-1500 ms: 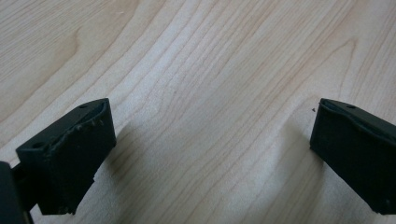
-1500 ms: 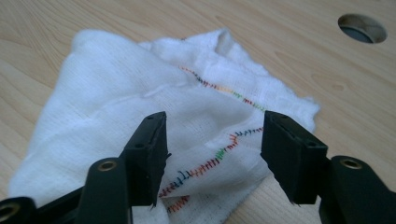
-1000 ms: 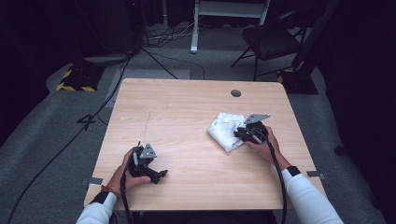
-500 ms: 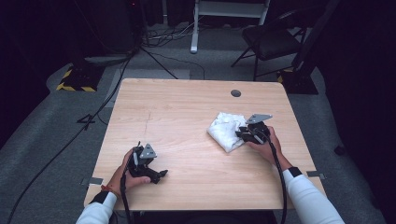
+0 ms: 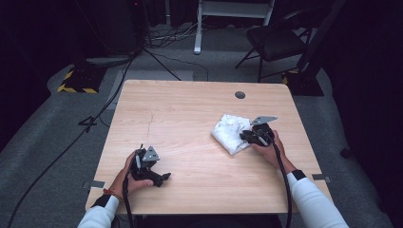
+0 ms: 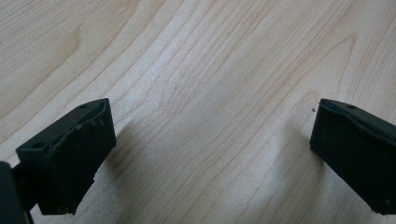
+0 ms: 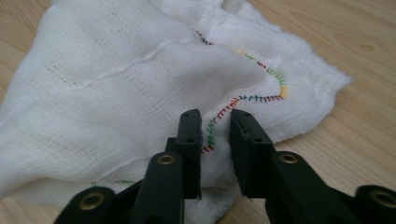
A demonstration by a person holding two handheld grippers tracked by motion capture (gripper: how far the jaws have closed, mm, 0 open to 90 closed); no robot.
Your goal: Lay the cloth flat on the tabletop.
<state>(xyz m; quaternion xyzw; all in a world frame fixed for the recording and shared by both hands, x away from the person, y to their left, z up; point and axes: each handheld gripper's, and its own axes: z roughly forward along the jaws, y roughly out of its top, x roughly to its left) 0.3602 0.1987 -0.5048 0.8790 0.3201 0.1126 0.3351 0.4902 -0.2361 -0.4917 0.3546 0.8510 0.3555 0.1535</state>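
white gauze cloth (image 7: 140,88) crumpled right of table (image 5: 190,114) centre, light, limp. right gripper (image 7: 215,122) jaws just closing, narrow, pinching a fold at its coloured stitched hem. left gripper (image 6: 210,140) wide, empty, near-left. best hold: hem.

I find no word, number, brand or label that I can read anywhere here. The closest thing to a sign is the yellow-and-black hazard striping (image 5: 75,88) on the floor at the upper left of the high view, and it carries no lettering.
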